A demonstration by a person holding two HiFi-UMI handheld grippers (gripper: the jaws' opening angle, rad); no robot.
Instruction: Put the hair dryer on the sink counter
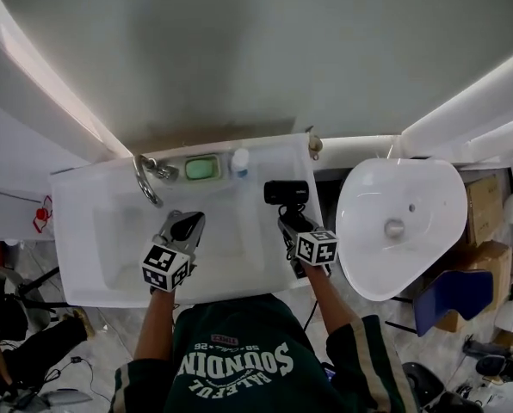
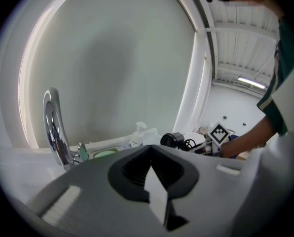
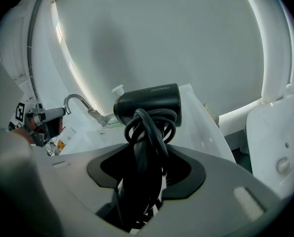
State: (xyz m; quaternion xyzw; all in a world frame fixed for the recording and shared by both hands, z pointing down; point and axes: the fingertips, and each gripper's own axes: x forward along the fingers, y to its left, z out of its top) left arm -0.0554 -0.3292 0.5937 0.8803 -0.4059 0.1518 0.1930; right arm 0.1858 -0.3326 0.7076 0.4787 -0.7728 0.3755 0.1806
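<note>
- Two grippers are out over the white sink counter [image 1: 77, 198], one on each forearm of a person in a dark green jersey.
- Right gripper [image 1: 291, 223]: its jaws stand wide but are clamped on the handle of the black hair dryer [image 1: 286, 193], with the coiled black cord [image 3: 146, 127] caught in the grip as well.
- The dryer's barrel sticks out past the fingertips, lying crosswise above the counter's right rear part, to the right of the basin; whether it touches the surface I cannot tell.
- This arm reaches forward from the body, and the tool tips downward toward the counter.
- Left gripper [image 1: 186, 226]: jaws brought together with nothing between them and nothing touched.
- It hangs over the basin, pointing toward the back wall and slightly down, the forearm stretched straight ahead.
- Ahead of it and to its left the curved chrome faucet [image 1: 146, 179] rises at the basin's rear.
- A green soap bar in its dish [image 1: 202, 169] and a small white bottle [image 1: 239, 162] sit along the back edge, between the faucet and the dryer.
</note>
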